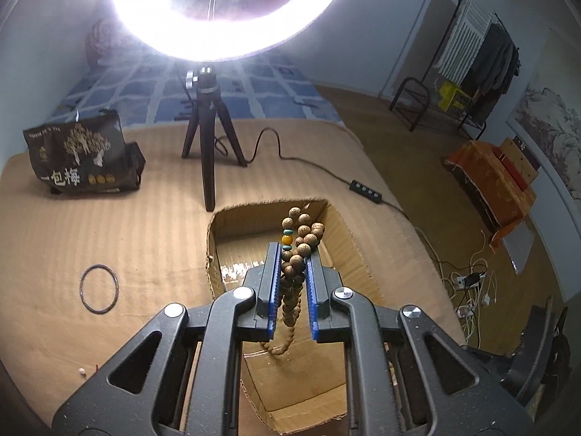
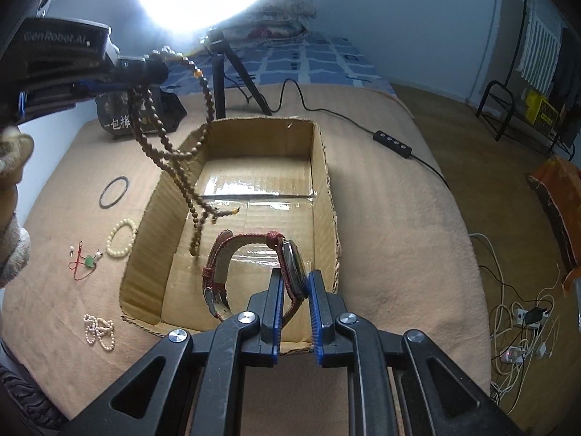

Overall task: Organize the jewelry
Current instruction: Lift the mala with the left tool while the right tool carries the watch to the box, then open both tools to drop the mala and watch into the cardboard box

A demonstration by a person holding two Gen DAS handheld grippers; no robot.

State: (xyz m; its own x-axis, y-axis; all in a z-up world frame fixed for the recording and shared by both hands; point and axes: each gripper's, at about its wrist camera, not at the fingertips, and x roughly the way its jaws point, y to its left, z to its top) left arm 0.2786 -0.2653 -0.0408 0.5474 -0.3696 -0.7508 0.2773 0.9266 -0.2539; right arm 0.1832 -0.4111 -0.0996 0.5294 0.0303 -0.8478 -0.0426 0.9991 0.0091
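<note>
We've got both claws loaded over the cardboard box (image 2: 319,167) — the left gripper (image 1: 294,254) is pinched on the long wooden bead necklace (image 1: 303,239), whose loops hang down into the box opening, so letting go should drop them straight inside. Our right gripper (image 2: 295,279) is clamped on the red-strapped watch (image 2: 287,265), held by the case with the strap curling out to the left, just above the taped box floor. The box looks empty below them, so we see nothing blocking either drop, though the dangling beads swing close to the watch strap and could tangle.

Out on the tan blanket (image 2: 399,218), left of the box, more waits — a dark ring bangle (image 2: 113,192), a cream bead bracelet (image 2: 121,242), a red cord with a green stone (image 2: 84,263) and a heap of pearls (image 2: 98,330). The lamp tripod (image 1: 208,145) and its cable (image 2: 394,143) sit behind, well clear.
</note>
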